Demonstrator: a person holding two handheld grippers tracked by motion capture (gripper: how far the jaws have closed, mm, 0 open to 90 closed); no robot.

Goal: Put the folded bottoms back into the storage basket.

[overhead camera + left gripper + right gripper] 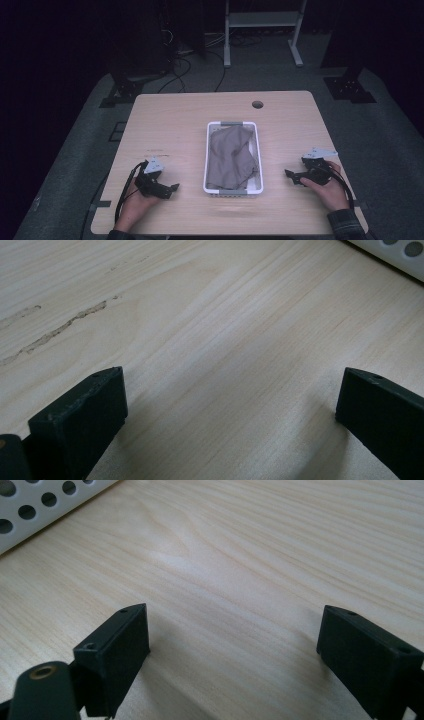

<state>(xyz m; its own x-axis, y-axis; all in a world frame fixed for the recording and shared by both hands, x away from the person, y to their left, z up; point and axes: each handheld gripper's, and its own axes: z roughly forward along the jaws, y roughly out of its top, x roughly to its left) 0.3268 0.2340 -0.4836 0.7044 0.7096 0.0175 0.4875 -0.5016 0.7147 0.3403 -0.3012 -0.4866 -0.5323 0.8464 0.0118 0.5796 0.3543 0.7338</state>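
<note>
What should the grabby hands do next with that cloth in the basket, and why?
Probably the right gripper should reach toward the grey cloth in the white basket. Both it and the left gripper rest on the table either side of the basket, jaws wide open with nothing between them, and the crumpled cloth lies untouched.

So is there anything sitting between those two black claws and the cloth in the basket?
Only the basket's own white wall. The grey cloth lies inside it, so either gripper, left or right, would likely go over the rim. The bare table between them holds nothing else.
</note>
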